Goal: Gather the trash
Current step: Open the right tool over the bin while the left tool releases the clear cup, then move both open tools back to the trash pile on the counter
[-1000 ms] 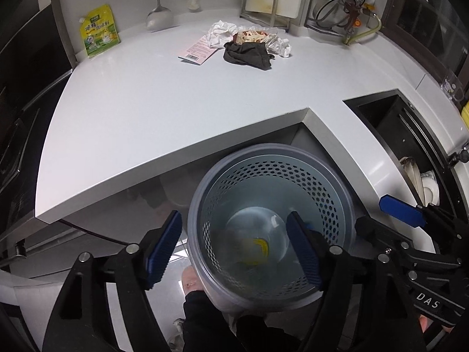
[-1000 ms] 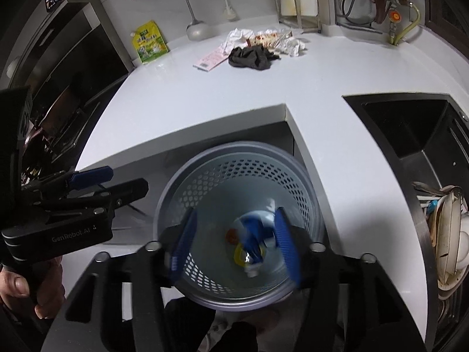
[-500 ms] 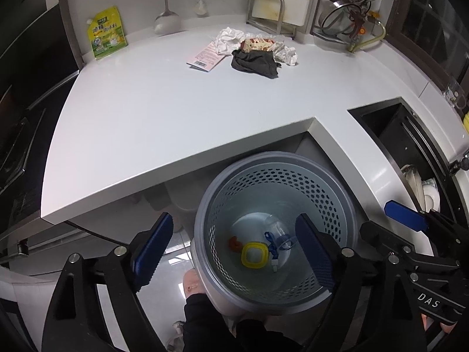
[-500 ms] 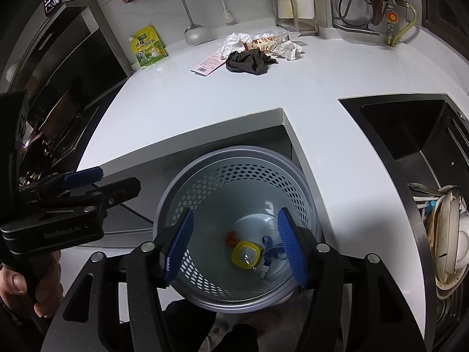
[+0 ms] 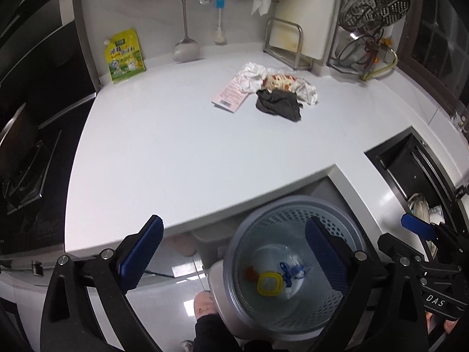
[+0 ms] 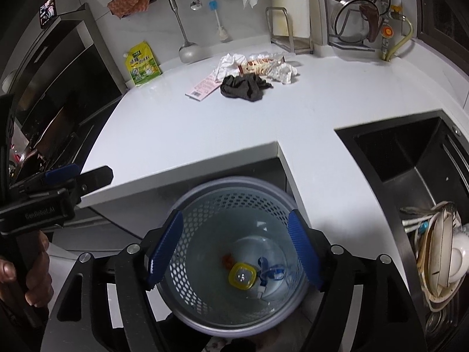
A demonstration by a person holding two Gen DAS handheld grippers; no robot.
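A grey perforated trash bin (image 5: 346, 228) (image 6: 234, 202) stands on the floor below the counter's inner corner. In it lie a yellow-rimmed lid (image 6: 241, 275), a blue-and-white wrapper (image 6: 271, 272) and a small orange scrap (image 6: 227, 259). A trash pile sits at the back of the white counter (image 5: 181, 146): crumpled white tissues (image 5: 252, 76) (image 6: 228, 63), a snack wrapper (image 5: 280, 80), a dark cloth (image 5: 278, 105) (image 6: 243, 88) and a pink card (image 5: 230, 95). My left gripper (image 5: 234, 249) is open and empty above the bin's left side. My right gripper (image 6: 234, 249) is open and empty over the bin.
A yellow-green pouch (image 5: 124, 55) leans on the back wall by a ladle (image 5: 186, 50). A cooktop (image 5: 20, 158) lies left. A black sink (image 6: 410, 152) with dishes (image 6: 442, 249) lies right. A dish rack (image 5: 366, 29) stands at the back right.
Both grippers have risen and pulled back from the bin, and the left has shifted left. The blue-and-white wrapper, falling between the right fingers a second ago, now lies in the bin.
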